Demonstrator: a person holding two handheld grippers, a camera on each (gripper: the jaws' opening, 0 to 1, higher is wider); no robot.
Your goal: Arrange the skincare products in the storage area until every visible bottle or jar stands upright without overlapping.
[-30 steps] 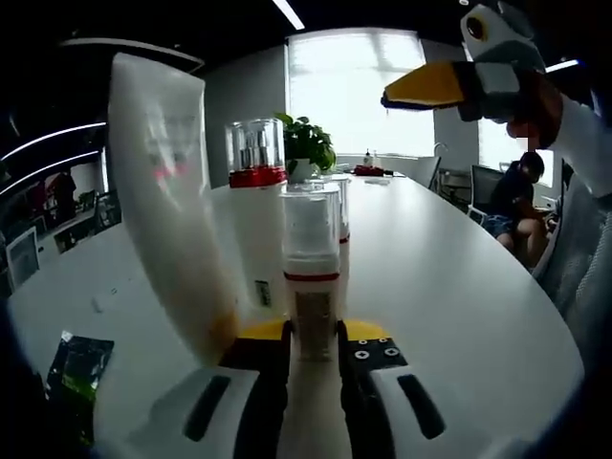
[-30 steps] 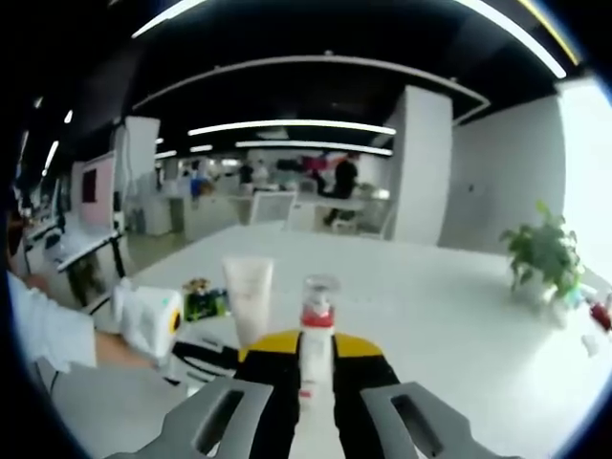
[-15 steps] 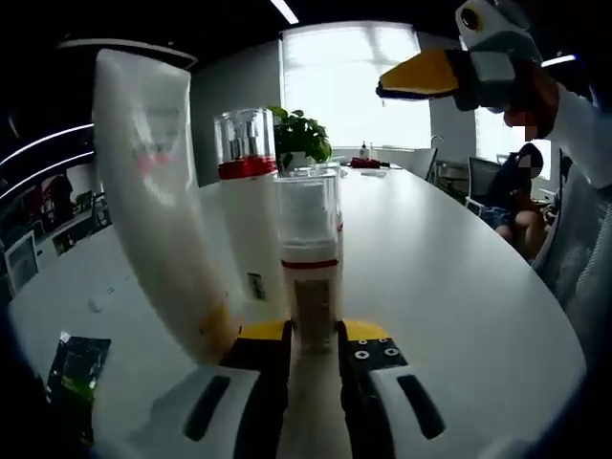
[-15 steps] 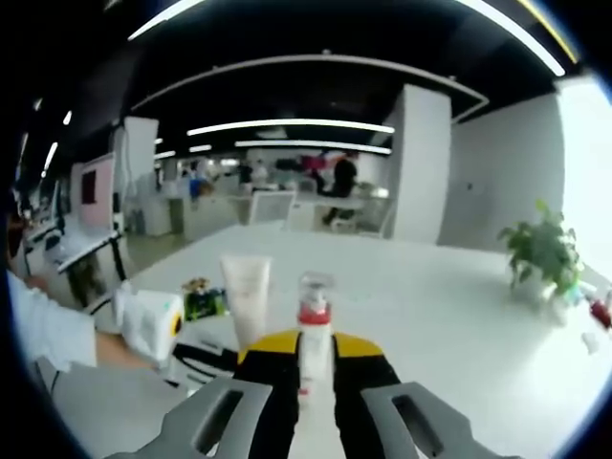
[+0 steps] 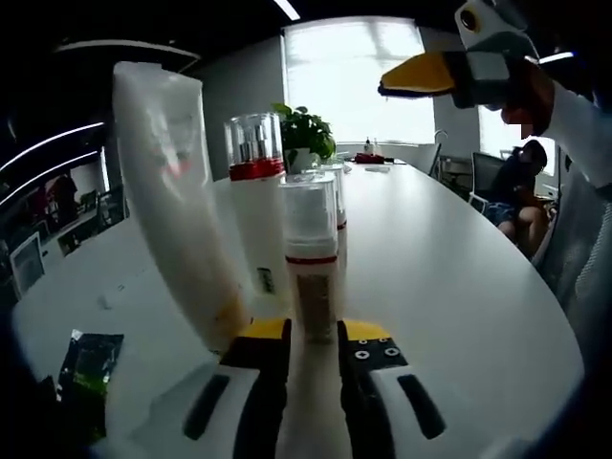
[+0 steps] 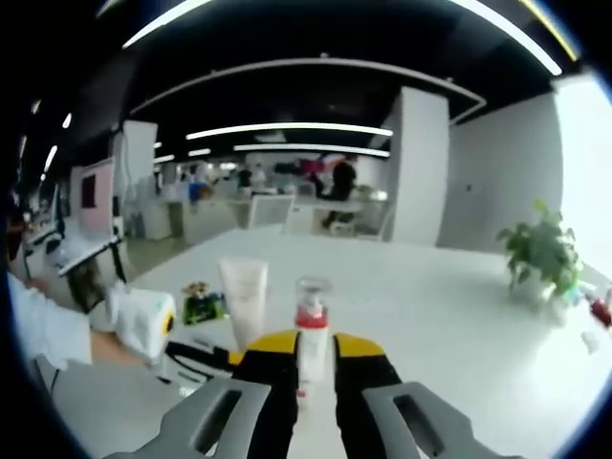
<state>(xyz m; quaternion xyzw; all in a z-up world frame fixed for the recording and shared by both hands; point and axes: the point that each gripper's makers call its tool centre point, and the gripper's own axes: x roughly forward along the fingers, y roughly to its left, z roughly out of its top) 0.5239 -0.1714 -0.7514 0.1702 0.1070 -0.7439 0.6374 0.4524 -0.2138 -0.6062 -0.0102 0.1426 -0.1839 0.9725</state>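
While upright (cap up), pump bottle (image 5: 312, 256) meets left gripper (image 5: 314, 337).

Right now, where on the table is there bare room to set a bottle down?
Open tabletop lies right of the bottle row, out toward the plant. It is crowded left of the row: the tube stands there, a dark packet beyond it.

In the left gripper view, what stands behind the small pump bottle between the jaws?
Behind the small pump bottle, a taller bottle with a red collar stands upright; another clear-capped bottle peeks out, mostly covered. The white tube stands beside them.
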